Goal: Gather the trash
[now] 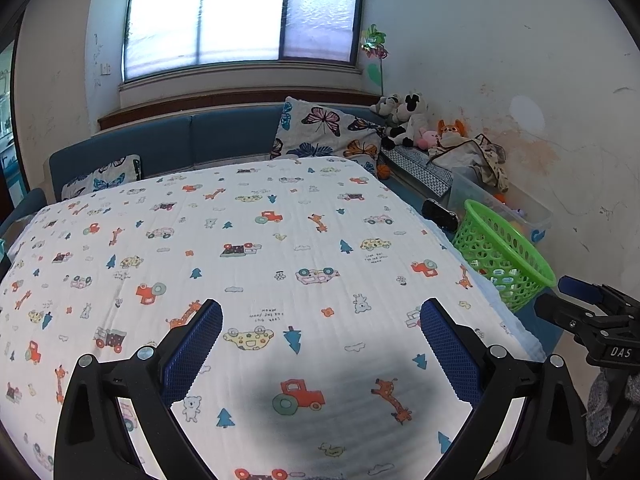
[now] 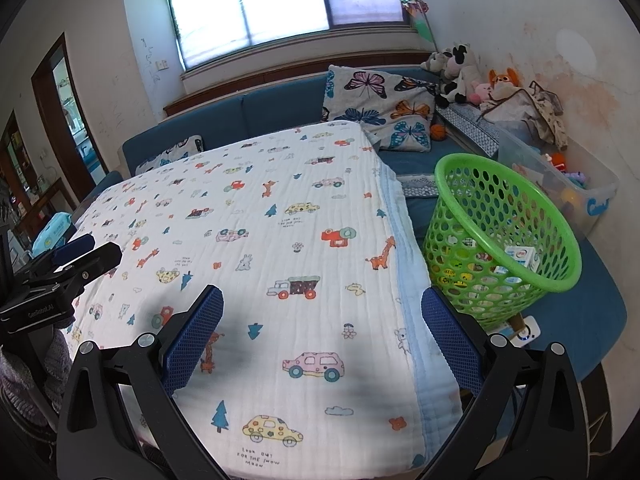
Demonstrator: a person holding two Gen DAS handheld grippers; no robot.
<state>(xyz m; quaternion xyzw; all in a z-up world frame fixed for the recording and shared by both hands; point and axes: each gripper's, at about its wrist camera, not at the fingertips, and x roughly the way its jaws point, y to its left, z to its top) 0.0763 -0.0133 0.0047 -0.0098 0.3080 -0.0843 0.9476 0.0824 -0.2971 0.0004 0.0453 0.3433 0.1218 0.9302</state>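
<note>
A green perforated basket (image 2: pixel 500 240) stands tilted on the blue bench right of the table; it also shows in the left wrist view (image 1: pixel 504 256). Inside it lie several small cartons and wrappers (image 2: pixel 520 258). The table carries a white blanket printed with cars and giraffes (image 1: pixel 256 264), seen in the right wrist view too (image 2: pixel 280 240). My left gripper (image 1: pixel 320 344) is open and empty above the blanket. My right gripper (image 2: pixel 322 338) is open and empty above the blanket's right edge, close to the basket. Each gripper shows at the other view's side, the right one (image 1: pixel 592 312) and the left one (image 2: pixel 68 268).
A blue sofa with butterfly pillows (image 2: pixel 380 96) runs behind the table. Plush toys (image 2: pixel 460 68), a cloth heap and a clear bin of toys (image 2: pixel 568 184) line the right wall. A small white device (image 2: pixel 526 330) lies by the basket's base. A black object (image 1: pixel 440 214) lies beside the table.
</note>
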